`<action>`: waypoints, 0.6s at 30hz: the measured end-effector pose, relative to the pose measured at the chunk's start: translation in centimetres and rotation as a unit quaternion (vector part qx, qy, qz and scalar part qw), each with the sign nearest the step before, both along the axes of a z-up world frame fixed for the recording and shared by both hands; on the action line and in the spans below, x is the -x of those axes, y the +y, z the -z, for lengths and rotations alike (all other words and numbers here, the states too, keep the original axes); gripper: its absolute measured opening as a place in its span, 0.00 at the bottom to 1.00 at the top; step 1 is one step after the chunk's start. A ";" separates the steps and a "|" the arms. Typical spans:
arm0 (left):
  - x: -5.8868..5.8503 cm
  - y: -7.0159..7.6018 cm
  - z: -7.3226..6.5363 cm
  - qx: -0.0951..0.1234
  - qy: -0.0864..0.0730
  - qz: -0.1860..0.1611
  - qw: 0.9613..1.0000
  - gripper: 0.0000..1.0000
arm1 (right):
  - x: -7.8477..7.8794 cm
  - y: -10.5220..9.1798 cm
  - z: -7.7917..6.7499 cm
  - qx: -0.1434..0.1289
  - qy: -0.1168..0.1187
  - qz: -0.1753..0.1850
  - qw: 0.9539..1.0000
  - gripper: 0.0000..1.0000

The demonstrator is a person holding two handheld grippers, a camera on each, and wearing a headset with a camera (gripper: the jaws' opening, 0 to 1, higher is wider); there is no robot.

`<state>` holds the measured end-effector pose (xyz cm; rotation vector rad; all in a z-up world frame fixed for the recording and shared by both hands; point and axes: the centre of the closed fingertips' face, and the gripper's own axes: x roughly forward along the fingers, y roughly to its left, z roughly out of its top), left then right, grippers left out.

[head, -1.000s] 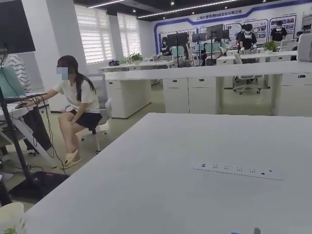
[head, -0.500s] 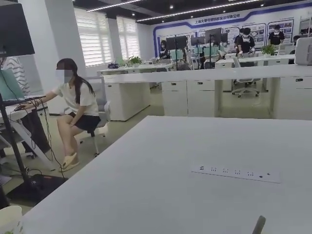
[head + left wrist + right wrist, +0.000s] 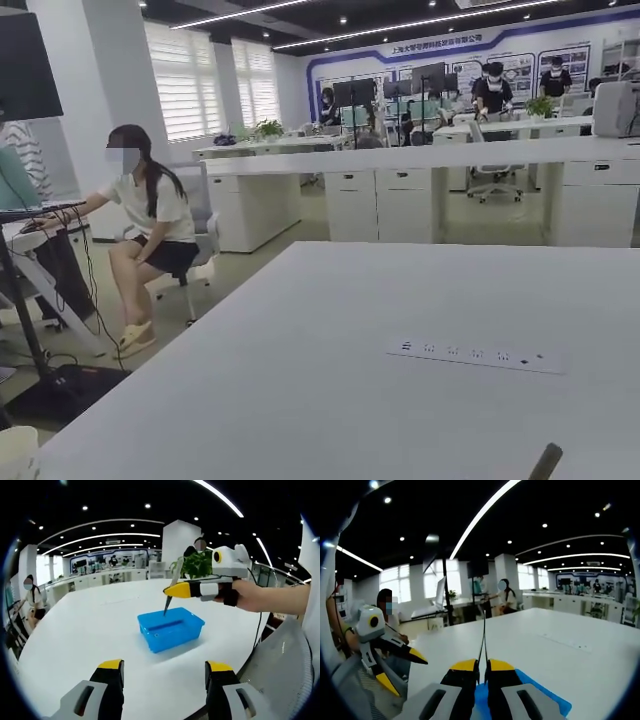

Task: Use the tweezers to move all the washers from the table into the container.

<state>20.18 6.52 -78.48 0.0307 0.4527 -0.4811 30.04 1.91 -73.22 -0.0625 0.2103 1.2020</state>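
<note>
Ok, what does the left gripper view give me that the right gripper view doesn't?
Left gripper view: the whole blue container, the right gripper held in a hand, the tweezers pointing down at the container, and the left gripper with its jaws open. Right gripper view: a close look at its own jaws shut on the tweezers, the left gripper off to one side, and a power strip. Both: container, tweezers, white table.
</note>
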 end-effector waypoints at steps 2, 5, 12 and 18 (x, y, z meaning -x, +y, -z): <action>0.1 -0.1 0.0 0.003 0.003 0.005 1.000 0.65 | 0.8 -0.1 0.1 0.003 -0.002 -0.006 1.000 0.04; 0.5 -0.7 0.3 0.001 0.012 0.022 1.000 0.64 | 2.1 -0.3 0.2 0.000 0.005 -0.015 1.000 0.04; 0.7 -0.6 -0.2 0.015 0.023 0.025 0.999 0.56 | 4.3 -1.3 0.9 0.003 0.021 -0.031 0.999 0.04; 1.0 -0.5 -0.9 0.037 0.037 0.032 0.998 0.53 | 5.7 -2.7 2.1 0.014 0.050 -0.040 0.998 0.04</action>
